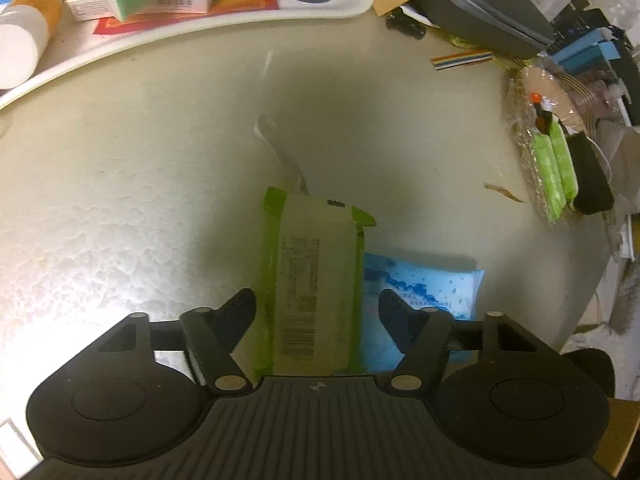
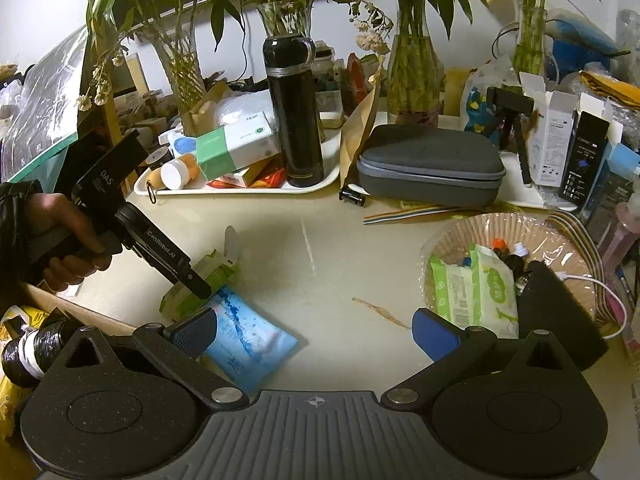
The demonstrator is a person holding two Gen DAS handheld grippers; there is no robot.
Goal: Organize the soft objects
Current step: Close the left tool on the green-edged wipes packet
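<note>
Your left tool [image 1: 316, 304] stood spread around the green wipes pack [image 1: 312, 280] on the counter [image 1: 120, 200], not yet pinching, so closing might have snagged the touching blue pack [image 1: 424, 284].

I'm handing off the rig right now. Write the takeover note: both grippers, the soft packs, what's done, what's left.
Left gripper: down over the green wipes pack, jaws straddling it; contact unclear, so treat it as not gripped.
Right gripper: open, empty, above the table.
Blue pack lies flat, partly beneath the green pack.
Done: two green wipes packs sit in the paper basket on the right.
Left: likely both remaining packs go to the basket.
</note>
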